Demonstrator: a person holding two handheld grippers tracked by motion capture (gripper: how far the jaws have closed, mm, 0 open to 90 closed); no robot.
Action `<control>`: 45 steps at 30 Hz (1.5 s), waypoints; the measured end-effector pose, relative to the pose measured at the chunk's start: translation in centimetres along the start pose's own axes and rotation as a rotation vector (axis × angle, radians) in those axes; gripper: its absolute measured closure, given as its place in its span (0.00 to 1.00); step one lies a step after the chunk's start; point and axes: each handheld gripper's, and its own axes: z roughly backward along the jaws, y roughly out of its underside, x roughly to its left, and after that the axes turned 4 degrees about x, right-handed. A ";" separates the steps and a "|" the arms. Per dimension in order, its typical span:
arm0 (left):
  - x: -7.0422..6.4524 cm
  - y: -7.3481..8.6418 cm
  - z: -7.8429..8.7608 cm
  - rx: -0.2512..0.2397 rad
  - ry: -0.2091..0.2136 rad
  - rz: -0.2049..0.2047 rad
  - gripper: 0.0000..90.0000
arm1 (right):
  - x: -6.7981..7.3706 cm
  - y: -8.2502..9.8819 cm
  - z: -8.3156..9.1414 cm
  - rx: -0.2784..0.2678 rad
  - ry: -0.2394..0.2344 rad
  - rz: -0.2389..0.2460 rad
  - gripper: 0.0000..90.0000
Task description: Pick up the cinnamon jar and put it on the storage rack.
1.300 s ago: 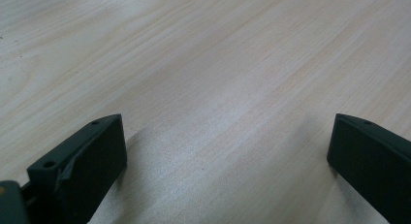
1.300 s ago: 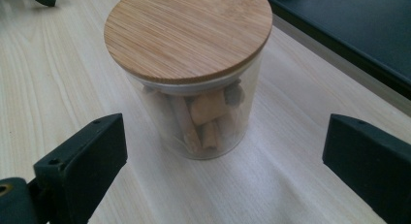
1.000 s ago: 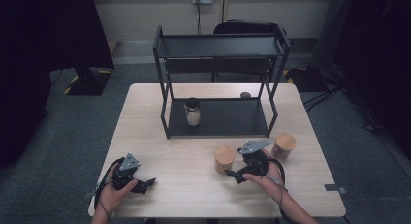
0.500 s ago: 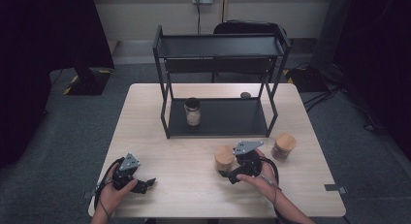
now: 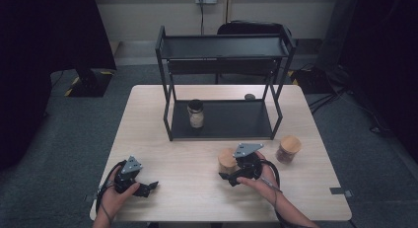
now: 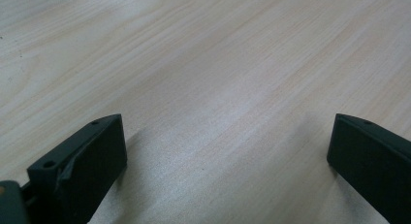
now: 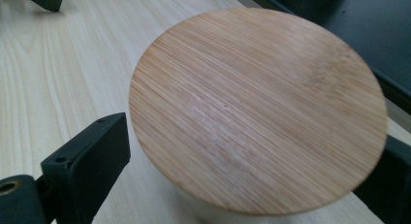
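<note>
- The bamboo-lidded jar [image 5: 227,160] stands upright on the tabletop [image 5: 187,161], toward the right half of its near edge and just in front of the black shelf rack [image 5: 222,120].
- In the right gripper view its round lid [image 7: 257,107] sits between the two black jaws; they have just been closing in, yet a gap shows at the left jaw, so the pads do not press on it.
- The right gripper [image 5: 235,174] lies just beside the jar on its near side, held in the person's right hand [image 5: 259,178].
- A second bamboo-lidded jar [image 5: 288,148] stands near the tabletop's right edge, apart from the first.
- A dark-lidded jar [image 5: 195,113] stands on the rack's lower shelf, toward its left end.
- The left gripper [image 5: 148,187] rests near the tabletop's near left corner, in the left hand [image 5: 118,193]; its jaws stand wide apart over bare wood, well away from every jar.
</note>
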 end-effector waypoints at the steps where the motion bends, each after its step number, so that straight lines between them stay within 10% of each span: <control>1: 0.0 0.0 0.0 0.000 0.000 0.000 0.00 | 0.0 0.0 0.0 0.001 0.001 0.000 0.05; 45: 0.0 0.0 0.0 0.000 0.000 0.000 0.00 | -0.3 0.2 -0.8 -0.033 0.001 0.023 0.28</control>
